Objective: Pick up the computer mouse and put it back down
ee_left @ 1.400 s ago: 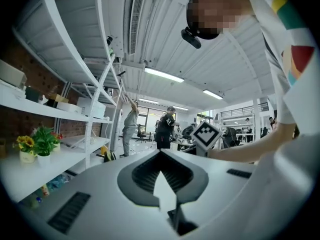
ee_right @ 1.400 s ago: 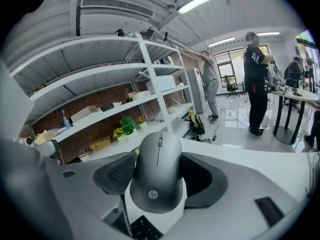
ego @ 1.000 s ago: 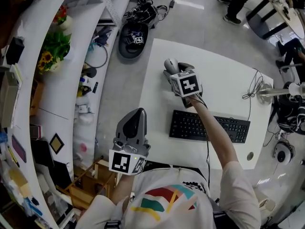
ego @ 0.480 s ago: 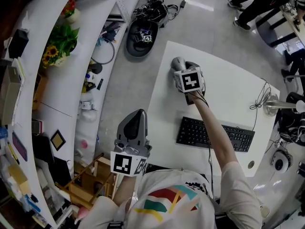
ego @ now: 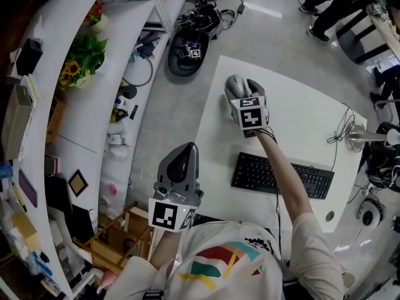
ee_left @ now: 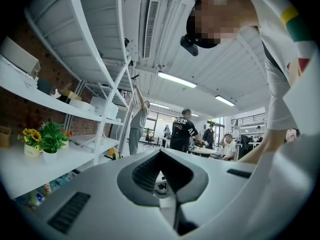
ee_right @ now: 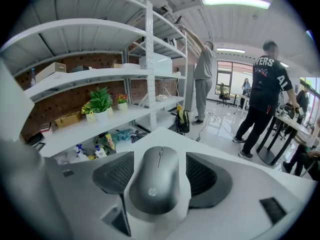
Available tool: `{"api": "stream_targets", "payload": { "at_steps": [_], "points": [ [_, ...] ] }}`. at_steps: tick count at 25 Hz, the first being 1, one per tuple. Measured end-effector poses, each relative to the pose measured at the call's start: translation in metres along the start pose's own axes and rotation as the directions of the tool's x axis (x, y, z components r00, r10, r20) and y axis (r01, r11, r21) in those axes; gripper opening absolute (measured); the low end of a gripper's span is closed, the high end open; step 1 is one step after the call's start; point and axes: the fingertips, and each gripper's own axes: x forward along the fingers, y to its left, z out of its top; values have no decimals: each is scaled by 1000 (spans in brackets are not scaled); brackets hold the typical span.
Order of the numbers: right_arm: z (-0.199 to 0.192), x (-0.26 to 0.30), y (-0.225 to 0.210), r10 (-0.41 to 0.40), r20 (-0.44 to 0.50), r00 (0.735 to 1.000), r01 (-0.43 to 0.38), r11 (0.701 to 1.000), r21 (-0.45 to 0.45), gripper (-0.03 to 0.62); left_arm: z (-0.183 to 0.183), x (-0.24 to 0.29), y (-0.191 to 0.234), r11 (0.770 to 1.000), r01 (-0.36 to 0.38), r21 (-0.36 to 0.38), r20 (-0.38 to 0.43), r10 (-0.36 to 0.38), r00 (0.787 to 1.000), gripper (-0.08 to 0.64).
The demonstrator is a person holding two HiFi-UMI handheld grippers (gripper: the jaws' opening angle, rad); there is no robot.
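The mouse [ego: 234, 85] lies flat on the white surface [ego: 294, 124], close to its far left corner. In the right gripper view the mouse [ee_right: 157, 181] sits lengthwise between the jaws, its scroll wheel pointing away from the camera.

The right gripper [ego: 245, 95] is lowered over the mouse with its jaws apart, one on each side. A strip of white surface shows between the mouse and the right pad [ee_right: 207, 176]. The left pad [ee_right: 115, 174] stands just beside the mouse's other flank, and whether it touches cannot be told. The person's right arm reaches out over the surface to hold this gripper.

The left gripper [ego: 185, 155] is held off the surface, beyond its left edge near the near left corner, above the floor and close to the person's body. In its own view the left gripper [ee_left: 161, 159] has its jaws brought together with nothing between them, and it points out at the room.

A black keyboard [ego: 281, 174] lies along the near edge of the surface, well apart from the mouse.
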Motion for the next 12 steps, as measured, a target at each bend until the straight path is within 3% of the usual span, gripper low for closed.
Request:
{"api": "stream_targets", "payload": {
  "at_steps": [3,7,12],
  "points": [
    [8,-17,0,10,26,1000,-11,1000,13,302,2,-7,-4,1000,-3,4,6,3,1000,44],
    [28,-53,-2,41,103,994,-55,989,139,302,8,-17,-10,1000,-8,9,19,8,1000,44],
    [53,-134,3,175,239,955,-224,954,197,301,19,-19,-33,999,26,21,56,-27,998,44]
  ]
}}
